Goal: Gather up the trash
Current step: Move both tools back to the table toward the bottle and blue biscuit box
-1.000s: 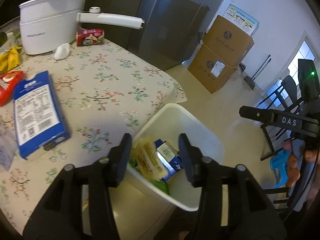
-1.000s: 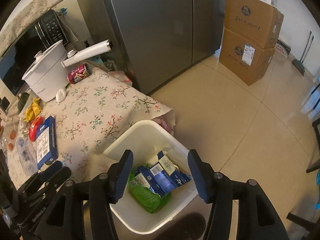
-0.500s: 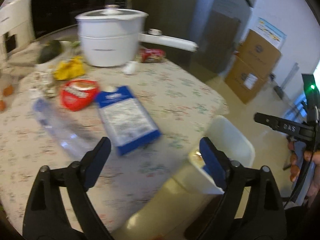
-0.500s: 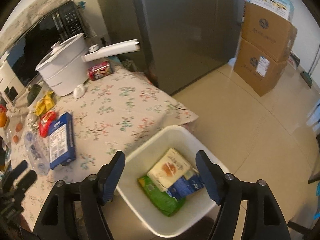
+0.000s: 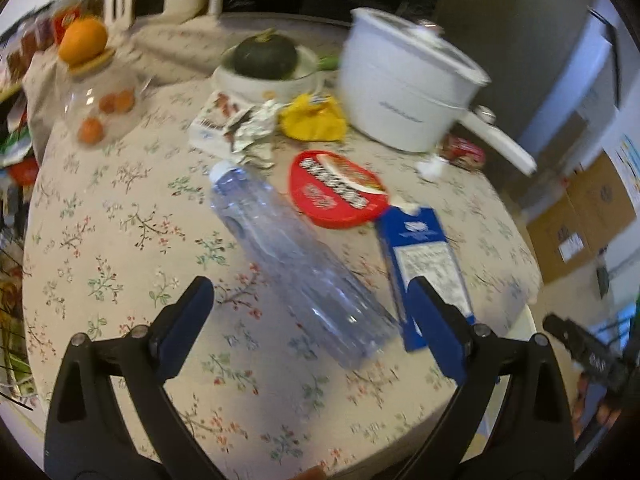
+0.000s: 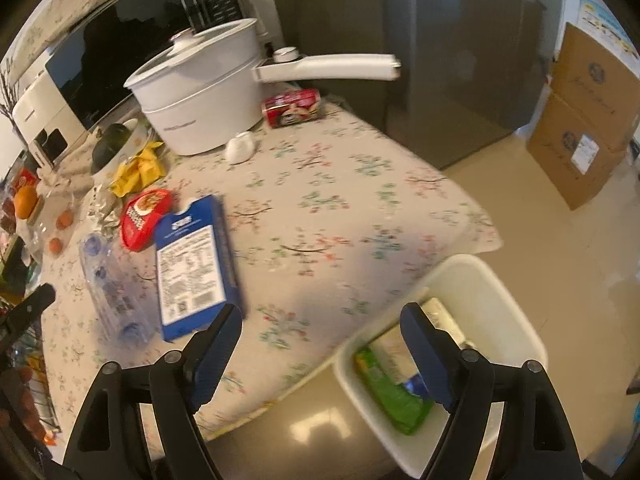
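Observation:
My left gripper (image 5: 312, 312) is open and empty above the floral table, just short of a clear plastic bottle (image 5: 296, 264) lying on its side. A blue carton (image 5: 424, 264) lies flat right of the bottle, a red snack lid (image 5: 336, 190) behind it, with crumpled foil (image 5: 252, 132) and a yellow wrapper (image 5: 314, 120) farther back. My right gripper (image 6: 320, 344) is open and empty over the table's edge. The white bin (image 6: 492, 292) stands on the floor below, holding a green packet (image 6: 392, 392) and cartons. The blue carton (image 6: 192, 260), bottle (image 6: 112, 280) and a red can (image 6: 292, 106) show in the right wrist view.
A white electric pot (image 5: 404, 96) with a long handle stands at the back of the table (image 5: 120, 240). A bowl with a dark squash (image 5: 264, 56), a glass jar with oranges (image 5: 100, 96) and a microwave (image 6: 120, 56) are behind. Cardboard boxes (image 6: 588, 120) and a fridge (image 6: 460, 40) stand past the table.
My left gripper swung left from the bin to over the table, now facing the bottle. My right gripper shifted left, so the bin sits at its right.

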Action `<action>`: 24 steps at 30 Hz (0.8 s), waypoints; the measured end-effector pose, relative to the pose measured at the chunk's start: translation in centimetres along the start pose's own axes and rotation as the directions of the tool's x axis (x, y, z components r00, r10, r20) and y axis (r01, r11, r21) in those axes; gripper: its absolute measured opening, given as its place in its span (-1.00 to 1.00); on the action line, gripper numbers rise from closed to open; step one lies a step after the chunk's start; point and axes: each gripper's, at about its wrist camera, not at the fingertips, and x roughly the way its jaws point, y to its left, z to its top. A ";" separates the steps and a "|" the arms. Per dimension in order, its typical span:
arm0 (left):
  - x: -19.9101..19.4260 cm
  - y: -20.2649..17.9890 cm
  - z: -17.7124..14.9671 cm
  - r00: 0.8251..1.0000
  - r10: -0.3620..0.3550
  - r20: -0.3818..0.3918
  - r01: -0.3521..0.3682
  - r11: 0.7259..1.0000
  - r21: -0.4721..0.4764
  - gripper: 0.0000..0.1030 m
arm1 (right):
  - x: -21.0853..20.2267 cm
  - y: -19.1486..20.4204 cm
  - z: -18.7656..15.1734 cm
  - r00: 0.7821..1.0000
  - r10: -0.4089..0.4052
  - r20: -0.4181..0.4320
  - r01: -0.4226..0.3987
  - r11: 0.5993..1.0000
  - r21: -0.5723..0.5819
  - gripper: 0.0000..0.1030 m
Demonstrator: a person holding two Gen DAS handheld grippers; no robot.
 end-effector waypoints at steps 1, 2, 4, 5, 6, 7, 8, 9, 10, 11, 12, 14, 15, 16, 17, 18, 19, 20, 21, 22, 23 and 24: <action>1.0 0.5 0.2 1.000 0.006 -0.015 -0.006 1.000 -0.030 0.88 | 0.3 0.4 0.1 1.000 0.003 -0.005 -0.003 1.000 0.003 0.61; 1.8 0.8 0.3 1.000 0.011 -0.028 -0.012 0.999 -0.052 0.88 | 0.7 0.9 0.2 1.000 0.006 -0.012 -0.006 1.000 0.008 0.61; 3.5 1.4 0.3 0.998 0.012 -0.057 -0.018 0.994 -0.105 0.88 | 1.4 1.8 0.4 1.000 0.011 -0.024 -0.011 1.000 0.008 0.61; 4.3 1.6 0.2 0.998 0.007 -0.070 -0.016 0.991 -0.131 0.88 | 1.6 2.4 0.4 1.000 0.014 -0.026 -0.014 1.000 0.003 0.61; 4.9 1.7 0.1 0.997 0.000 -0.080 -0.012 0.988 -0.153 0.87 | 1.7 2.7 0.4 1.000 0.013 -0.027 -0.013 1.000 -0.001 0.61; 5.4 1.6 0.1 0.997 -0.004 -0.080 -0.010 0.986 -0.164 0.86 | 1.9 3.1 0.5 0.999 0.012 -0.030 -0.012 1.000 -0.007 0.61; 5.7 1.5 0.1 0.997 -0.004 -0.079 -0.010 0.986 -0.167 0.86 | 2.1 3.4 0.5 0.999 0.011 -0.032 -0.011 1.000 -0.013 0.61; 6.0 1.3 0.1 0.997 -0.001 -0.080 -0.012 0.986 -0.167 0.84 | 2.2 3.5 0.5 0.999 0.009 -0.034 -0.009 1.000 -0.016 0.61; 6.3 1.2 0.0 0.997 0.003 -0.083 -0.017 0.986 -0.165 0.79 | 2.4 3.7 0.5 0.999 0.004 -0.037 -0.005 1.000 -0.019 0.61; 6.6 1.1 0.0 0.996 0.008 -0.089 -0.023 0.986 -0.163 0.75 | 2.6 3.9 0.4 0.999 0.001 -0.041 -0.001 1.000 -0.022 0.61; 6.9 1.1 -0.1 0.995 0.012 -0.098 -0.029 0.986 -0.163 0.67 | 2.7 4.0 0.4 0.999 -0.001 -0.044 0.000 1.000 -0.024 0.61; 7.7 1.2 -0.2 0.994 -0.005 -0.111 -0.015 0.985 -0.174 0.57 | 3.0 4.2 0.4 0.999 -0.003 -0.052 0.002 1.000 -0.028 0.61; 7.8 1.3 -0.4 0.993 -0.023 -0.112 0.002 0.983 -0.185 0.47 | 3.2 4.4 0.3 0.999 -0.004 -0.054 0.003 0.999 -0.033 0.61; 7.8 1.4 -0.5 0.993 -0.033 -0.117 0.010 0.982 -0.188 0.38 | 3.3 4.6 0.3 0.998 -0.007 -0.056 0.005 0.999 -0.039 0.61; 7.9 1.3 -0.5 0.992 -0.036 -0.124 0.013 0.983 -0.182 0.35 | 3.4 4.7 0.3 0.998 -0.010 -0.057 0.007 0.999 -0.045 0.61; 7.8 1.1 -0.5 0.991 -0.036 -0.127 0.015 0.986 -0.164 0.34 | 3.4 4.9 0.3 0.998 -0.011 -0.058 0.008 0.999 -0.050 0.62; 7.8 1.0 -0.6 0.991 -0.034 -0.130 0.015 0.989 -0.147 0.34 | 3.5 5.1 0.3 0.998 -0.012 -0.060 0.008 0.998 -0.057 0.62; 7.7 1.0 -0.6 0.990 -0.036 -0.133 0.017 0.990 -0.137 0.33 | 3.7 5.2 0.3 0.998 -0.012 -0.063 0.008 0.998 -0.064 0.62; 7.7 1.0 -0.7 0.989 -0.039 -0.140 0.021 0.992 -0.126 0.32 | 3.8 5.5 0.3 0.998 -0.011 -0.066 0.006 0.997 -0.073 0.62; 7.6 0.9 -0.7 0.989 -0.040 -0.145 0.023 0.993 -0.117 0.32 | 4.0 5.7 0.2 0.998 -0.008 -0.068 0.002 0.997 -0.080 0.62; 7.5 0.9 -0.7 0.988 -0.037 -0.153 0.022 0.995 -0.100 0.31 | 4.1 5.9 0.2 0.998 -0.003 -0.070 -0.003 0.996 -0.085 0.62; 7.3 1.0 -0.7 0.987 -0.034 -0.159 0.021 0.996 -0.082 0.29 | 4.3 6.3 0.2 0.997 0.003 -0.075 -0.010 0.995 -0.095 0.62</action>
